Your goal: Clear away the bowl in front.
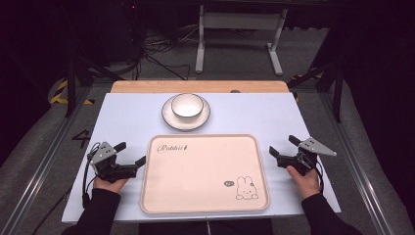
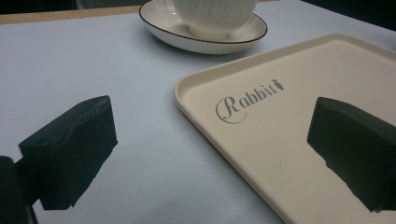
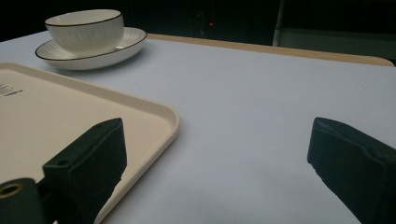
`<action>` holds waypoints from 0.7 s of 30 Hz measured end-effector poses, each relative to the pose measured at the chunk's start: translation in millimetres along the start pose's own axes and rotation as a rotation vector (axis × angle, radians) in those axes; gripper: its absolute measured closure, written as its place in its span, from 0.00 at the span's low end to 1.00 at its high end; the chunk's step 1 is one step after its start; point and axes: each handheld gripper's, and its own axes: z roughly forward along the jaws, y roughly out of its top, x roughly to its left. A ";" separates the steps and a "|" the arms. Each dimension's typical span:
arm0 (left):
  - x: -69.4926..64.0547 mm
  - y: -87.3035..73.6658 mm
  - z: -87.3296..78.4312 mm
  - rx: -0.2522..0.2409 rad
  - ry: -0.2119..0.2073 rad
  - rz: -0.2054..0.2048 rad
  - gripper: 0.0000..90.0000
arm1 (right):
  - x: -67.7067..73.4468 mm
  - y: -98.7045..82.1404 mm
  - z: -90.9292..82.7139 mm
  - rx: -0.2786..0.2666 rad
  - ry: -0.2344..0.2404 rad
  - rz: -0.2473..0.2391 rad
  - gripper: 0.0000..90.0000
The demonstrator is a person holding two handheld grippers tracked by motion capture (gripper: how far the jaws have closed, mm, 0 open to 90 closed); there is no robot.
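Both hand-held grippers sit wide open and empty: our left hand-held gripper [image 1: 128, 154] left of the tray [image 1: 204, 205], our right hand-held gripper [image 1: 284, 145] right of it. Nothing's loaded yet; the bowl [image 1: 186, 105] rests on its saucer [image 1: 169, 116] at the far bench [image 1: 127, 117]. We read "Rabbit" [image 2: 247, 99] on the tray.

Left hand-held gripper [image 1: 132, 153] and right hand-held gripper [image 1: 282, 145] both gape wide, empty.

Cream tray [image 1: 204, 174] (rabbit print) on pale table [image 1: 127, 117]; white bowl [image 1: 186, 105] on saucer [image 1: 170, 117] beyond it.
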 end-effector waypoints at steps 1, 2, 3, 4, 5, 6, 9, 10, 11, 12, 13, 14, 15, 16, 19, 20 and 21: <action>-0.5 0.6 0.1 0.000 0.002 0.003 0.02 | 0.0 0.0 0.0 0.000 0.000 0.000 0.06; -0.5 0.6 0.1 0.000 0.002 0.003 0.02 | 0.0 0.0 0.0 0.000 0.000 0.000 0.06; -0.7 0.7 0.0 0.000 0.002 0.003 0.02 | 0.3 0.0 0.0 0.000 0.001 0.001 0.06; -1.0 0.7 0.0 0.002 0.001 0.000 0.02 | 0.3 0.0 0.0 0.000 0.002 0.000 0.06; -0.7 0.8 0.2 0.005 0.001 0.002 0.02 | 0.1 0.0 0.0 0.000 0.002 0.001 0.06; -0.7 0.9 0.5 0.003 -0.003 -0.005 0.02 | 0.1 0.0 0.1 0.000 0.002 0.001 0.06; -0.9 1.3 0.1 0.002 -0.001 -0.007 0.02 | 0.1 0.0 0.1 0.000 0.003 0.001 0.06; -0.9 2.0 -0.7 0.002 -0.003 -0.008 0.02 | 0.1 0.0 0.1 0.000 0.003 0.001 0.06; -1.6 3.8 -1.6 -0.003 0.004 -0.002 0.02 | 0.1 0.0 0.1 0.000 0.003 0.000 0.06; -2.1 4.6 -1.6 -0.007 0.006 0.000 0.02 | 0.1 0.1 0.1 0.000 0.003 0.001 0.06; -2.9 6.2 -1.9 -0.008 0.007 0.000 0.02 | 0.1 0.1 0.2 0.000 0.003 0.001 0.06; -3.4 8.1 -2.6 -0.012 0.002 -0.005 0.02 | -0.1 0.0 0.2 0.001 0.003 -0.001 0.06; -3.7 9.4 -3.5 -0.023 0.000 -0.004 0.02 | -0.1 0.0 0.2 0.001 0.003 0.000 0.06; -3.7 9.4 -3.5 -0.023 0.000 -0.004 0.02 | -0.1 0.1 0.2 0.001 0.003 -0.001 0.06; -7.2 18.6 -8.9 -0.043 0.005 0.019 0.02 | -0.2 0.0 0.2 0.001 0.004 0.000 0.06; -8.3 19.6 -9.2 -0.041 0.007 0.026 0.02 | -0.1 0.0 0.2 0.001 0.004 0.000 0.06; -9.9 20.7 -9.4 -0.037 0.006 0.032 0.02 | -0.1 0.0 0.2 0.001 0.004 -0.001 0.06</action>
